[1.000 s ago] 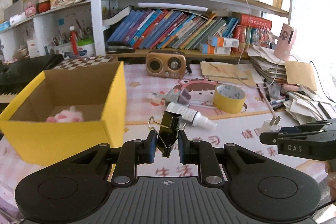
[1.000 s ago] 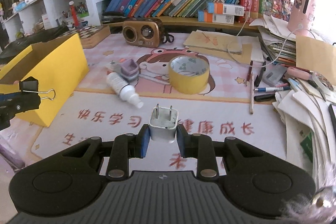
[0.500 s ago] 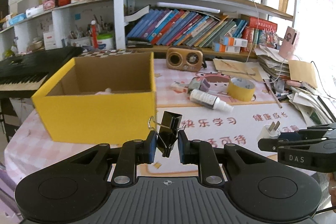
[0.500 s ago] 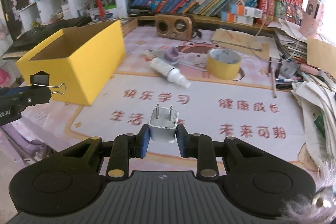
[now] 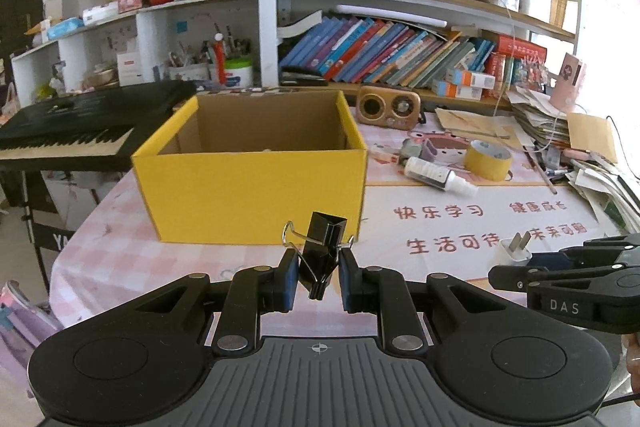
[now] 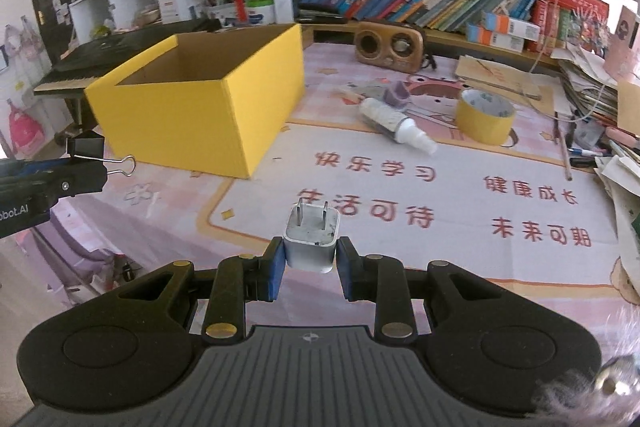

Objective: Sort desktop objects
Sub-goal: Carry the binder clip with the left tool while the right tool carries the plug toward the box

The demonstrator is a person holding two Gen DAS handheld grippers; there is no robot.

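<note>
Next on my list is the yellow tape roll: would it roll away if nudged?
The yellow tape roll lies flat on its open end, so it will probably slide, not roll. It looks stiff and light.

Table [image 6: 460, 259] is wearing a pink checked cloth with a printed mat over it. Yellow box [image 6: 208, 107] is sitting open-topped at the left part. Spray bottle [image 6: 394, 125] is lying on its side near the middle, tape roll [image 6: 485, 115] just to its right. Small radio [image 6: 388, 47] is standing at the back edge. Papers [image 6: 502, 77] and pens are piling along the right side.
</note>
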